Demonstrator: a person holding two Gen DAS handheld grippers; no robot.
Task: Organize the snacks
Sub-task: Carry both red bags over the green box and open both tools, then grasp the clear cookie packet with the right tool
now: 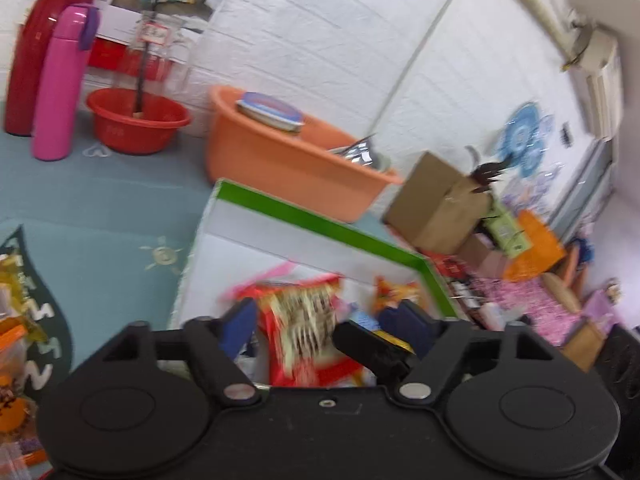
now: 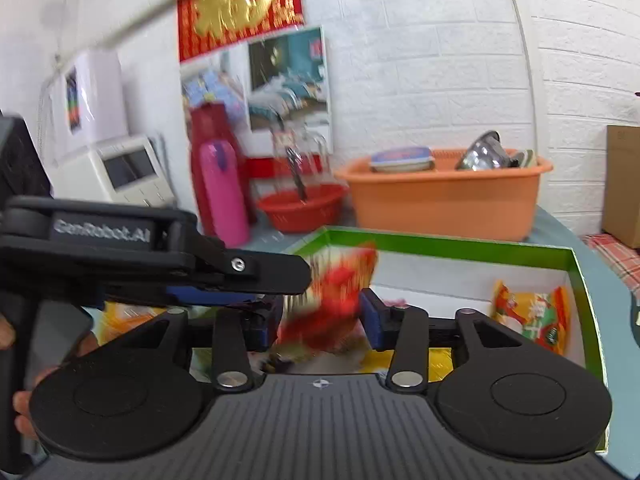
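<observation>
A red snack packet point(image 1: 304, 332) with pale stripes, blurred, hangs between the blue pads of my left gripper point(image 1: 324, 324), which stands wide open; a gap shows on its right side. In the right wrist view the same red packet point(image 2: 332, 300) is smeared between the pads of my right gripper point(image 2: 318, 320), also open and not pressing on it. Below lies a white box with a green rim point(image 1: 320, 220) point(image 2: 440, 242). An orange and yellow packet point(image 2: 532, 316) lies in its right corner. My left gripper point(image 2: 280, 284) reaches in from the left, close beside the right one.
Behind the box stands an orange basin point(image 2: 440, 200) holding a tin and metal ware, with a red basin point(image 2: 300, 210), a pink bottle point(image 2: 222, 196) and a red flask to its left. More snack packets point(image 1: 12, 280) lie at the left. A cardboard box point(image 1: 436, 200) stands at the right.
</observation>
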